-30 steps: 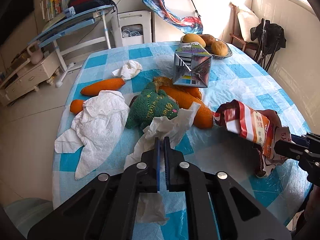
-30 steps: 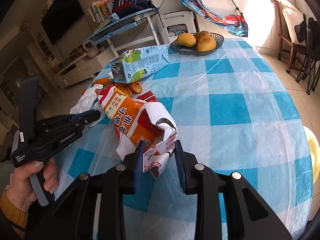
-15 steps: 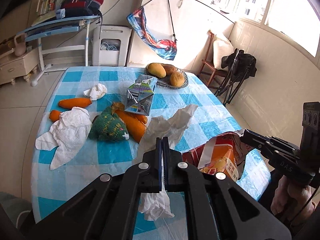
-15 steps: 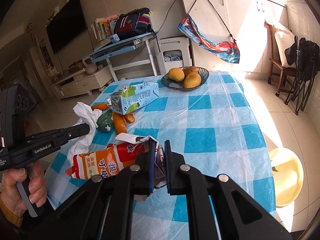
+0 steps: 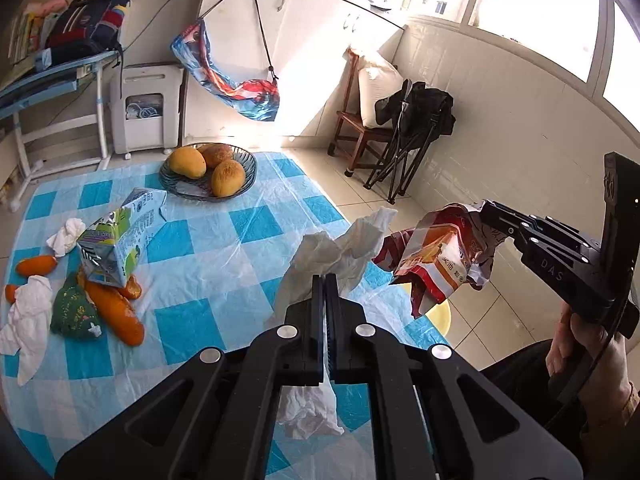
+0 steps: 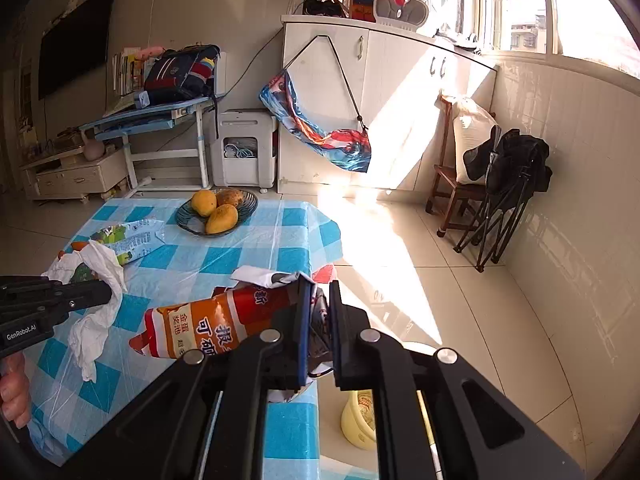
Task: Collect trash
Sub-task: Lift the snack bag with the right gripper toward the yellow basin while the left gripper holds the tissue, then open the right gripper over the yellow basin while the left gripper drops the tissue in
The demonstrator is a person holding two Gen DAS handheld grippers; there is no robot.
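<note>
My left gripper (image 5: 325,280) is shut on a crumpled white tissue (image 5: 338,244), which hangs in the air over the right edge of the checked table (image 5: 208,264). In the right wrist view the same tissue (image 6: 90,332) dangles from the left gripper (image 6: 107,293). My right gripper (image 6: 320,294) is shut on the torn end of an orange and red snack bag (image 6: 208,328), held off the table. From the left wrist view the bag (image 5: 436,256) hangs from the right gripper (image 5: 486,210) beyond the table edge. A yellow bin (image 6: 358,420) stands on the floor below.
On the table lie a milk carton (image 5: 116,240), orange carrot toys (image 5: 114,312), a green plush (image 5: 74,314), two more tissues (image 5: 28,320) and a bowl of mangoes (image 5: 208,176). A wooden chair and a folded black chair (image 5: 408,140) stand by the tiled wall.
Both grippers rose and swung right, from over the table's middle to its edge. The right jaws closed onto the snack bag and lifted it. The tissue came up with the left gripper.
</note>
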